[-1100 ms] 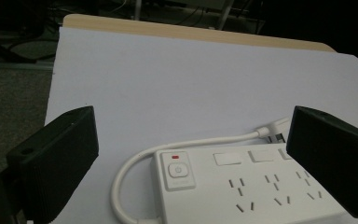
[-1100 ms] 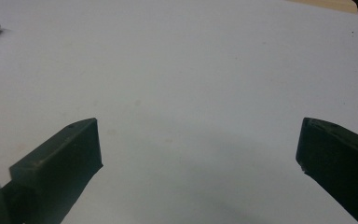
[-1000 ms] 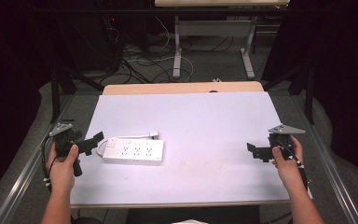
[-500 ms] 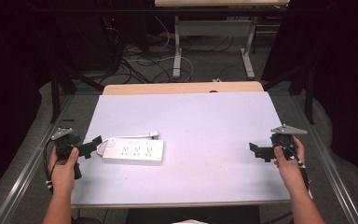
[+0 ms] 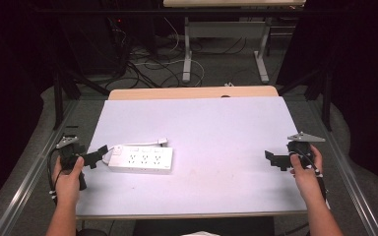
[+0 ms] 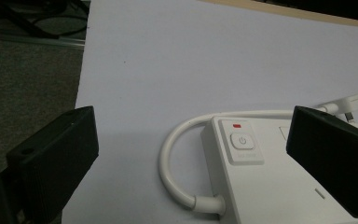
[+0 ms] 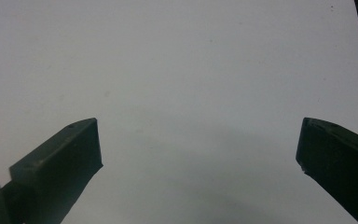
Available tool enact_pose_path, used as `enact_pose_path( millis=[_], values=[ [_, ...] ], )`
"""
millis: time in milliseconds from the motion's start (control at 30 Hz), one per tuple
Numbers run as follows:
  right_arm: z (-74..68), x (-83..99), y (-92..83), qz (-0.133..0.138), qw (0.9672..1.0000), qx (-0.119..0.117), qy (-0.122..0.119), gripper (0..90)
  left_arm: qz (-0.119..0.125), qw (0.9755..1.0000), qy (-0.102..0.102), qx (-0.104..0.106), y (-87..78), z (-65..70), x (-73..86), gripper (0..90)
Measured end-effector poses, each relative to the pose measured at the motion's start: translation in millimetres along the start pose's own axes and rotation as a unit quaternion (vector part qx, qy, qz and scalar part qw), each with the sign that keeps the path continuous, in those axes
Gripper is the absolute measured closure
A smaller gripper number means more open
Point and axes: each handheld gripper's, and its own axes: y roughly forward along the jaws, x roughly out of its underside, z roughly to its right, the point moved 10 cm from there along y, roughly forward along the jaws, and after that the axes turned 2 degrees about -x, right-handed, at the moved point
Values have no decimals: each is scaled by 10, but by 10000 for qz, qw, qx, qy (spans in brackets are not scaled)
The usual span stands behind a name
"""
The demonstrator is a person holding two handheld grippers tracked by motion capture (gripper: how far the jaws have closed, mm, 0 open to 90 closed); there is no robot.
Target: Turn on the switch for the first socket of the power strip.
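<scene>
White bench [image 5: 216, 128] carries a power strip [image 5: 141, 160] near its left edge. Left tool [image 5: 97, 155] hangs open at the strip's switch end, reaching in; closing on it looks next. Right tool [image 5: 271, 158] waits open by the right edge.

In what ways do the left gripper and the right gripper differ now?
The left gripper points at the power strip and reaches its end; the right gripper faces bare table, far from it. The left one sits at the table's left edge, the right one at its right. Both are open.
</scene>
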Motion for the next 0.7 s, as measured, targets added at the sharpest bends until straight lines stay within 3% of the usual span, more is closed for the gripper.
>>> enact_pose_path(
  millis=[700],
  values=[
    [81, 84, 58, -100, 9999, 28, 103, 0, -36, 10000, -50, -14, 18, -20, 9, 22]
  ],
)
